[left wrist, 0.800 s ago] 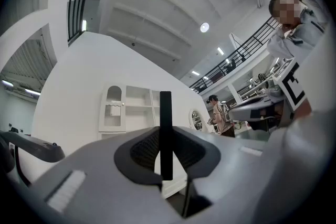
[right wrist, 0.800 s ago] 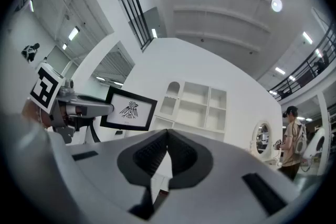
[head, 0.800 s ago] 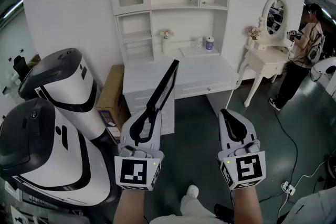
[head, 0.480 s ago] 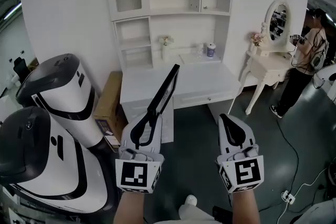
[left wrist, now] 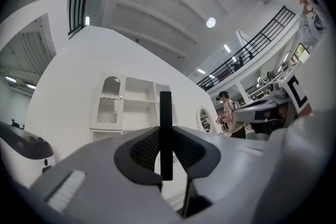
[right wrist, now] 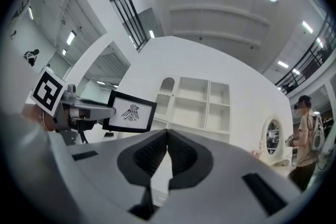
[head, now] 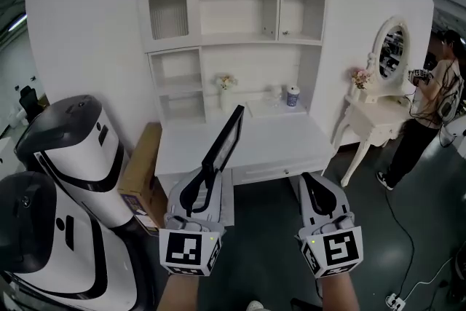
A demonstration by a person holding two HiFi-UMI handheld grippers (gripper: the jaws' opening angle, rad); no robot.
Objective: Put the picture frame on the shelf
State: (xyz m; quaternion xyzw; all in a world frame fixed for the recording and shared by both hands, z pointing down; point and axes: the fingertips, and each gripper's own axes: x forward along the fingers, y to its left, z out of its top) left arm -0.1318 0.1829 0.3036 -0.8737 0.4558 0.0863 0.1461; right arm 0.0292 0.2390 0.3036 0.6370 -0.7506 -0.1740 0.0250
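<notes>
Change noted: over the last second the shelf unit [head: 240, 18] has come further into the head view, with its upper compartments now showing, and the white counter [head: 277, 146] below it lies nearer. Judged: the approach to the shelf is under way and placement has not begun.

The picture frame [head: 226, 138] has stayed edge-up in the left hand-held gripper [head: 207, 175], whose jaws are clamped on its lower edge. It is held in the air short of the counter. The right hand-held gripper [head: 309, 182] carries nothing, its jaws pressed together.

View differences: the head view and left gripper view give the frame edge-on only, as a thin dark bar. The right gripper view alone shows its face, a bird drawing on white in a black border
</notes>
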